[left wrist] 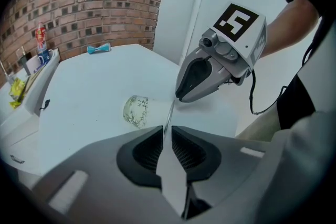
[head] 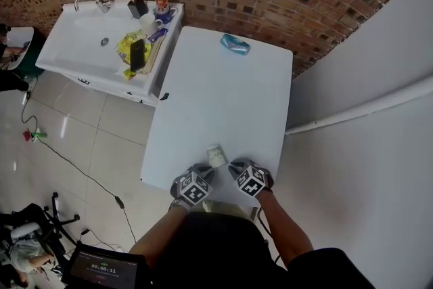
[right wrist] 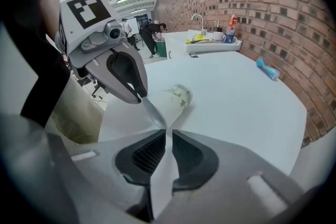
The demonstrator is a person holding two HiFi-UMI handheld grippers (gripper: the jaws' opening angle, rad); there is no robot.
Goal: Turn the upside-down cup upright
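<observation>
In the head view the cup (head: 216, 156) is too small to show which end faces up. The blue object (head: 235, 44) at the far end of the bench (head: 230, 98) cannot be identified. The person's body (head: 223, 247) hides part of the bench's near edge.

We see our right gripper (right wrist: 168, 132) with its jaws drawn together, nothing between them. Just beyond them a leaf-patterned cup (right wrist: 177, 96) sits on the white bench (right wrist: 236, 107). Our left gripper (right wrist: 137, 93) hangs close on the cup's left, marker cube uppermost.
</observation>
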